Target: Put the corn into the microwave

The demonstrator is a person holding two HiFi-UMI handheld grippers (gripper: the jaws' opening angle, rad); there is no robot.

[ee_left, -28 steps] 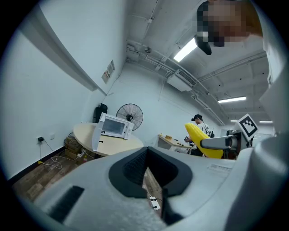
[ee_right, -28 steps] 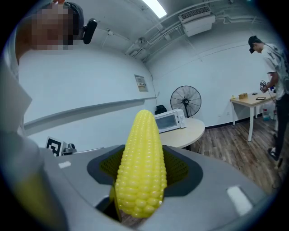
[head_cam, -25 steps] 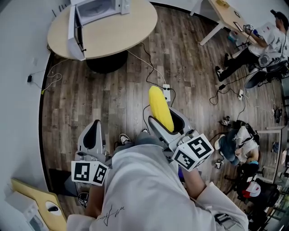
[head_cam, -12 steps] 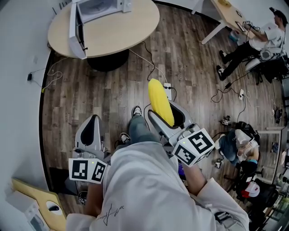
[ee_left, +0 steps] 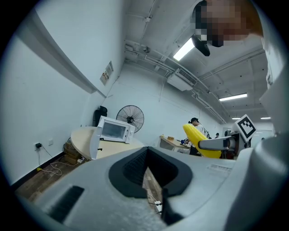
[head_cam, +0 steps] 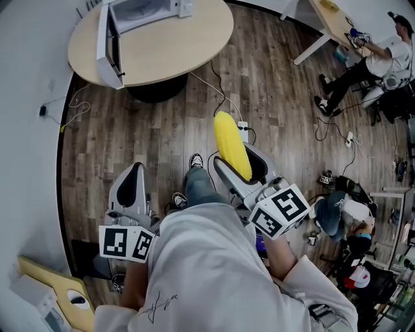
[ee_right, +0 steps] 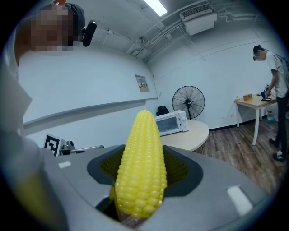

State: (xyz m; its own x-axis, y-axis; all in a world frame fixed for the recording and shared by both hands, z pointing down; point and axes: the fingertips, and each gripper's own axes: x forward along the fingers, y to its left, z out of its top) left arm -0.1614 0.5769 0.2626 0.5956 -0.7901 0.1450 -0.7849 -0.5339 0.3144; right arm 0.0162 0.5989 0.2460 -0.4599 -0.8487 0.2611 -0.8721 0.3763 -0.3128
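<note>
Moved: table (head_cam: 175, 45) with microwave (head_cam: 139, 13) sits farther right; shoe (head_cam: 196, 160) shows ahead.
Right gripper (head_cam: 237, 165): jaws wide, clamped on corn (head_cam: 231, 152).
Left gripper (head_cam: 135, 170): jaws together, empty.

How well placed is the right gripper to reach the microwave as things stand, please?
Probably not yet: the right gripper, shut on the corn, is over the floor, well short of the table with the microwave. Its door stands open and nothing visibly blocks the path, so stepping closer should do.
</note>
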